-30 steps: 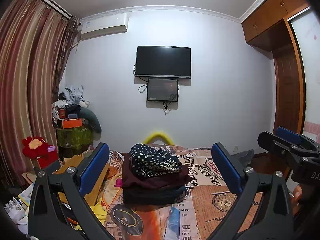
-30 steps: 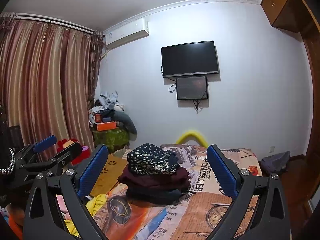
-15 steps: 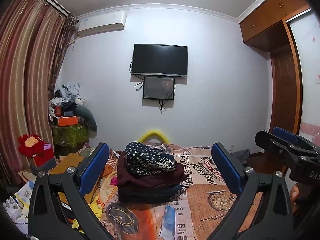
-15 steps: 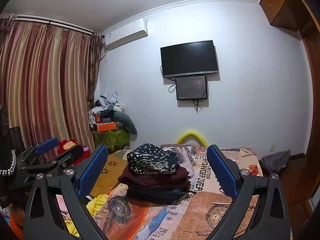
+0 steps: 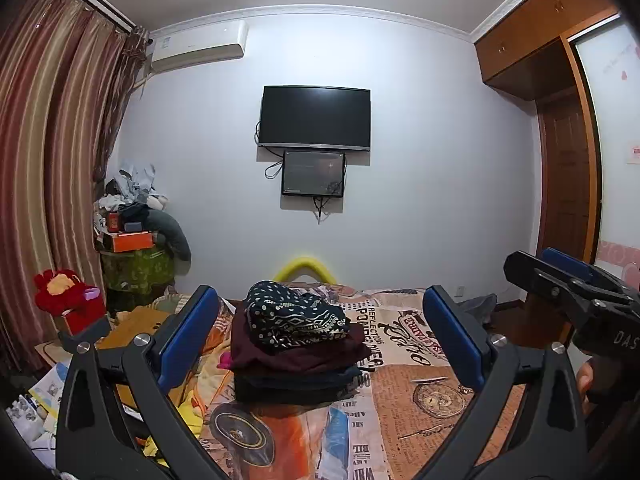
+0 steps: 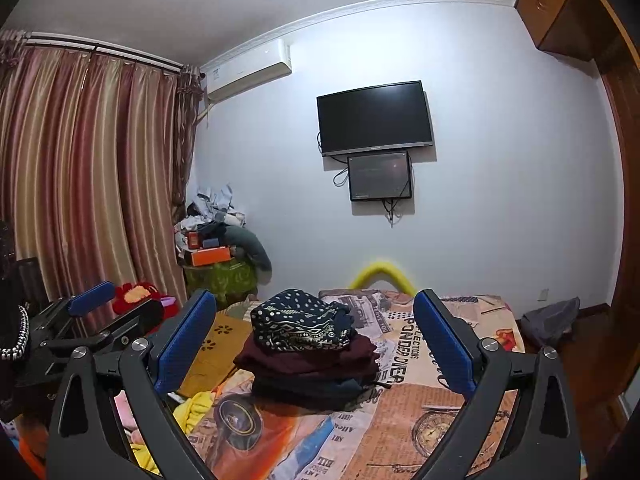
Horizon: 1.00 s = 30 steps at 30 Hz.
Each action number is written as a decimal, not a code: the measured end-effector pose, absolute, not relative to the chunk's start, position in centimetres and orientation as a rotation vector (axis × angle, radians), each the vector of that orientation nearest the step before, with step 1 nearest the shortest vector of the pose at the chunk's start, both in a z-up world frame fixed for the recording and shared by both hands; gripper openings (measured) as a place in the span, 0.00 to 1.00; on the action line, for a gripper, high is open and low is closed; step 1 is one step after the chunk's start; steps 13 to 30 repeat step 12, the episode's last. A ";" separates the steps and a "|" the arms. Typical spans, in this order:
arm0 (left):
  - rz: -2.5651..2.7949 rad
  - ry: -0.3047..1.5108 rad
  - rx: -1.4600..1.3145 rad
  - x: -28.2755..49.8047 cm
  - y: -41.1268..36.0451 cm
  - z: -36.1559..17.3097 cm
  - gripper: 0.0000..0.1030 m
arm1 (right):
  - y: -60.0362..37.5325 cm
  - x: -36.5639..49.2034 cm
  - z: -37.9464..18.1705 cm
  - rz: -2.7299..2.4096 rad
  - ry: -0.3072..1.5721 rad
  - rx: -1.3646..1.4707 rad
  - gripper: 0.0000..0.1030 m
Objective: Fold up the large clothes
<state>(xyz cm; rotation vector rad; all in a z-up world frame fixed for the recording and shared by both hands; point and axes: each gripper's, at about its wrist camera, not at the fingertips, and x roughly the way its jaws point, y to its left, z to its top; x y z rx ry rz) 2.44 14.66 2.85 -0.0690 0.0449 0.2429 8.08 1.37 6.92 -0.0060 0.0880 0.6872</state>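
Two handheld black grippers with blue finger pads

The left gripper (image 5: 320, 340) has matte black angular arms with triangular cut-outs, silver round screws at the joints, and textured blue pads (image 5: 188, 336) lining the fingers. The right gripper (image 6: 316, 340) is built the same; seen from the left wrist view, its black body carries white lettering "DAS". Part of a hand (image 5: 586, 376) shows beneath it.

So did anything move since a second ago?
Hardly. The left gripper drifted a bit, so the folded clothes pile slid in its view. The right gripper barely moved. Both stayed open and empty; the pile stayed on the bed.
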 end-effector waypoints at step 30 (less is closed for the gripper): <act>0.252 0.047 -0.086 2.4 15.1 2.6 1.00 | 1.7 8.2 6.9 0.680 0.096 -0.009 0.96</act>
